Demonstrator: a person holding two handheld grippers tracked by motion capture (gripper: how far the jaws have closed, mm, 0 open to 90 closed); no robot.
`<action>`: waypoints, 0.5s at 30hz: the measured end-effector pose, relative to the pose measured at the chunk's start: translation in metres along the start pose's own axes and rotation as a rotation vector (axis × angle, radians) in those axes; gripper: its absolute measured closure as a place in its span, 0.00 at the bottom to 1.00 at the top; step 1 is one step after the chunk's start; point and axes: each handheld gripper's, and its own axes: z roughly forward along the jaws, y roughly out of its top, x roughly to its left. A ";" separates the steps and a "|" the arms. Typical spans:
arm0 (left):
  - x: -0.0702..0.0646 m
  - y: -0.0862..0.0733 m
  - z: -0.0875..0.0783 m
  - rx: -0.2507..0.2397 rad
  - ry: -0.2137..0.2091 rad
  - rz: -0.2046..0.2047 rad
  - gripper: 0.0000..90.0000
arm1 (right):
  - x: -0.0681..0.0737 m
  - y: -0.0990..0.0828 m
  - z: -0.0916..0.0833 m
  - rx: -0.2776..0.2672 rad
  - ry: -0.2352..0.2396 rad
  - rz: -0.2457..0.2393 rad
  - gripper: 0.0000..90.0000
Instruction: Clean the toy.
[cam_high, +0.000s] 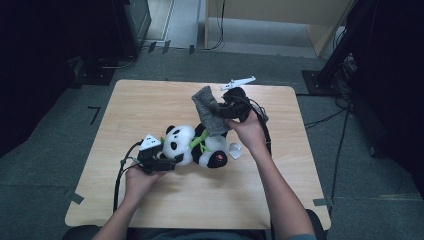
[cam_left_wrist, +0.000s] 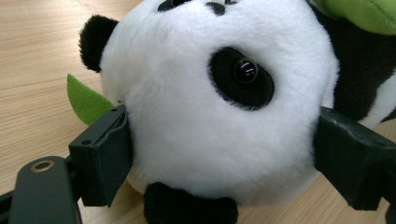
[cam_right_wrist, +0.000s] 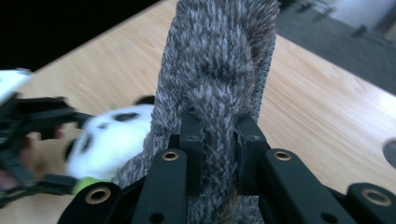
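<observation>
Lying on its side near the middle of the pale wooden table (cam_high: 150, 100), a black-and-white plush panda (cam_high: 195, 145) with a green felt collar has its round white head pointed toward the person's left. The left gripper (cam_high: 167, 161), held in the left hand (cam_high: 137, 180), has its two black jaws spread wide around that head: in the left gripper view the padded fingers (cam_left_wrist: 105, 154) press into the white fur on either side, one beside a black ear and a green felt leaf (cam_left_wrist: 86, 100), the other below the dark eye patch, so the head sits squarely between them and is clasped.

The right gripper (cam_high: 222, 111), carried by the right hand (cam_high: 250, 132), is raised over the toy's body. Its jaws are drawn nearly together, pinching a fuzzy grey knitted cloth (cam_high: 210, 112) that stands up from the panda's torso. In the right gripper view a fold of the grey fabric (cam_right_wrist: 215, 70) runs straight up between the two black fingertips (cam_right_wrist: 191, 140), gripped tight, with the blurred panda's face low at the left behind it.

A small white object (cam_high: 235, 149), too small to identify, rests on the table just beside the panda's feet.
</observation>
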 end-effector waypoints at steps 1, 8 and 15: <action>0.000 0.000 0.000 0.000 0.000 -0.001 0.14 | 0.004 0.001 -0.002 -0.006 0.011 -0.011 0.87; 0.000 0.001 0.000 0.004 0.000 -0.002 0.14 | 0.042 -0.007 0.004 0.026 0.106 -0.099 0.87; 0.000 0.001 0.000 0.006 0.002 -0.001 0.14 | 0.065 -0.028 0.026 0.121 0.161 -0.168 0.87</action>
